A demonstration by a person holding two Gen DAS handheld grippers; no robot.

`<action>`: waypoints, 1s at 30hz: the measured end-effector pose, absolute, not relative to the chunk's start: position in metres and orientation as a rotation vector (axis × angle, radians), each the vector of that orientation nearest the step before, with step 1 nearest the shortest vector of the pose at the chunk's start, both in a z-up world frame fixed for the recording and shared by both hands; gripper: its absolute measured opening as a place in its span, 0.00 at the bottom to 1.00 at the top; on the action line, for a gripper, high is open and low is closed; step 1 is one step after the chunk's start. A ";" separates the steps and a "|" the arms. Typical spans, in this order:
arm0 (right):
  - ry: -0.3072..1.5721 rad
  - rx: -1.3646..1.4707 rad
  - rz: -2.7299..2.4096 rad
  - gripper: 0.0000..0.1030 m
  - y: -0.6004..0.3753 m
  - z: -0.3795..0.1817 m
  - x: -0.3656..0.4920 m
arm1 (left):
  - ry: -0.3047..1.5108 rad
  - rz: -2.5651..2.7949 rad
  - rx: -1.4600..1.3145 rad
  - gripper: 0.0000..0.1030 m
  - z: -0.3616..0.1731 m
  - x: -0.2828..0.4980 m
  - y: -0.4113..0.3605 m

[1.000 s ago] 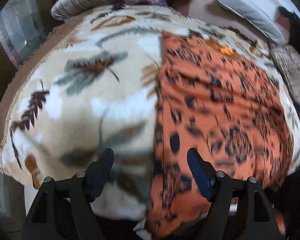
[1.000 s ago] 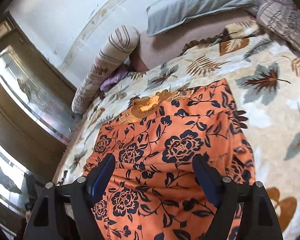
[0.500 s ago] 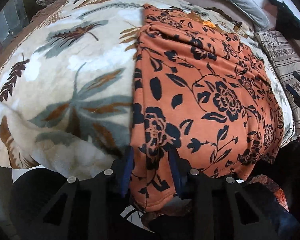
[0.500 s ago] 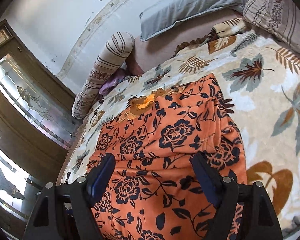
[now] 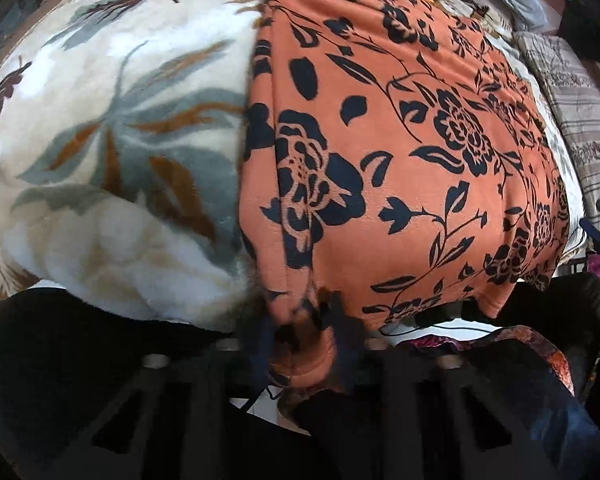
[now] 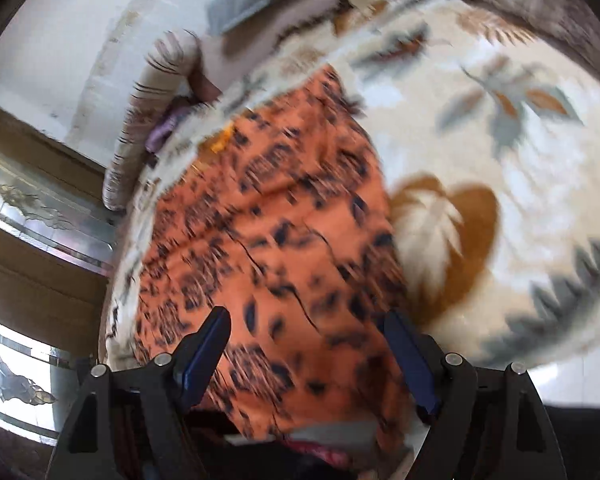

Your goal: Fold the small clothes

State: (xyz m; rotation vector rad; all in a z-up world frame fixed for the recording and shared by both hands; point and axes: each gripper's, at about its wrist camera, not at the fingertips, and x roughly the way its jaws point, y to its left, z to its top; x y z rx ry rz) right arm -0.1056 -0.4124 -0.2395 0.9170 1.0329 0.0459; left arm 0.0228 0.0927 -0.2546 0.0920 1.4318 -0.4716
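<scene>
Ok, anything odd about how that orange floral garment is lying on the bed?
Mostly flat on the leaf-print blanket, but the orange garment overhangs the bed's near edge. The left gripper is closing on that bunched hem corner. Nothing looks damaged.

The right gripper has 2 black angular finger arms, each built as an open frame with triangular cut-outs. Dark blue pads line the inner faces of its fingers. 4 round silver screw heads sit behind the pads, 2 on each arm. The left gripper has the same black frame with triangular cut-outs and 4 dull silver screws set in a row behind its tips; its dark blue pads are blurred. A thin dark cable hangs just below its fingers.
</scene>
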 end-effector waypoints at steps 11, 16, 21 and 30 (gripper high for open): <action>1.323 0.989 0.029 0.80 -0.391 -0.312 -0.116 | 1.436 -0.555 0.066 0.37 -0.258 0.035 0.076; 1.362 0.950 0.114 0.53 -0.368 -0.329 -0.101 | 1.424 -0.543 0.062 0.07 -0.257 0.036 0.081; 1.323 0.808 0.191 0.11 -0.360 -0.289 -0.107 | 1.388 -0.653 0.010 0.06 -0.224 0.037 0.091; 0.838 0.892 0.320 0.10 -0.409 -0.172 -0.092 | 1.175 -0.855 -0.166 0.06 -0.129 0.082 0.096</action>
